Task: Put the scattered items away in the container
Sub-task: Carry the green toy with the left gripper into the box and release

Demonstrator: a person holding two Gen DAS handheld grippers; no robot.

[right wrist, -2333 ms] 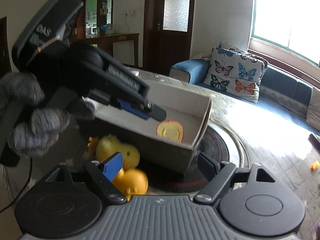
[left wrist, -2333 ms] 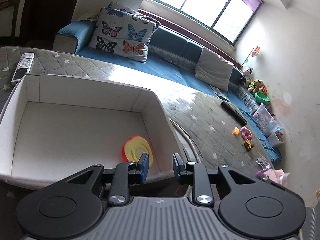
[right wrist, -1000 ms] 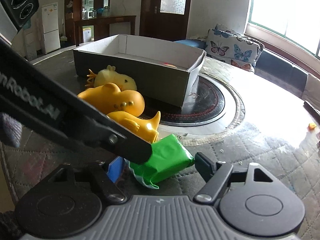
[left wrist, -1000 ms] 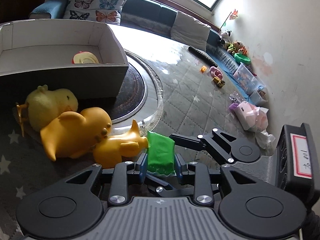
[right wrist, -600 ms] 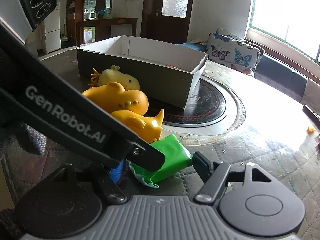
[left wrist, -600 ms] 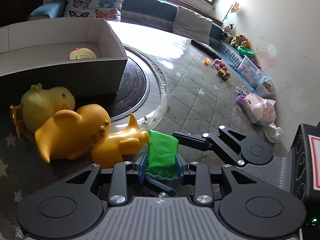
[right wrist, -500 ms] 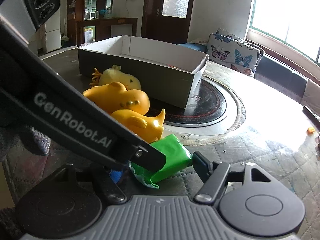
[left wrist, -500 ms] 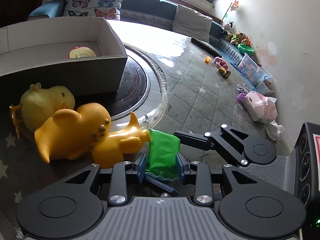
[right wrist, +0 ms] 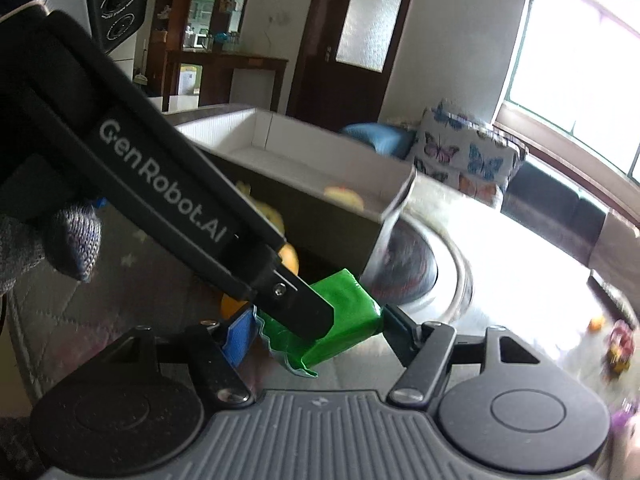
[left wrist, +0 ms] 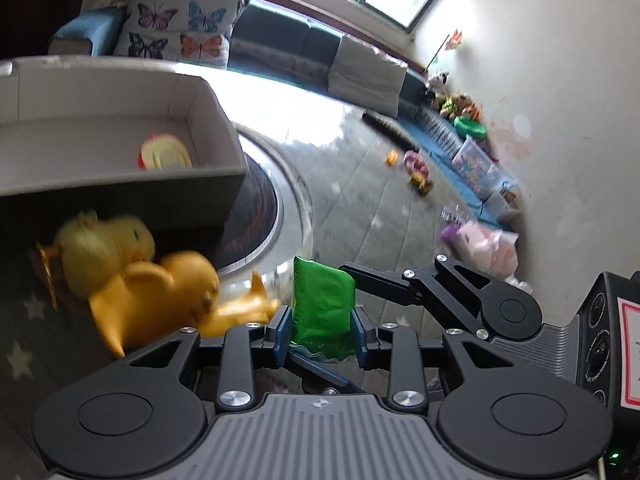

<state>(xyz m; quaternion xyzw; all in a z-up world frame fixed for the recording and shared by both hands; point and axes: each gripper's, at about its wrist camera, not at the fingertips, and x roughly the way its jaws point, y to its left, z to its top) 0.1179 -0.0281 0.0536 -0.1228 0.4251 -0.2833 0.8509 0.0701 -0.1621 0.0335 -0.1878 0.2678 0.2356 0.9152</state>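
Far left, the container (left wrist: 224,136) sits on the table (left wrist: 360,208) with 1 red-and-yellow toy (left wrist: 166,154) already inside. Just in front of its near wall lie 3 ducks: a pale plush duck (left wrist: 104,248), a large orange duck (left wrist: 160,292) and a small orange duck (left wrist: 240,308), crowded together and blurred.

Right of them is the green packet (left wrist: 322,304), which looks lifted just clear of the table beside the small duck. Your left gripper (left wrist: 320,332) has its 2 blue pads against the packet's long sides. Its jaws have just closed a little, with the packet between them.

Your right gripper (right wrist: 316,332) comes in crosswise from the right and takes the same packet end to end. Its jaws have just been closing, and both fingertips now seem to touch the ends.

Treat the packet as light and soft. The film looks glossy and likely slippery, and the body should give under pressure. The crimped seal at the near end is thin and offers poor purchase, so hold the plump middle, as your left pads do. 2 grips at once could buckle or burst it, so squeeze gently. 1 hold should be enough to carry it over the container's wall.
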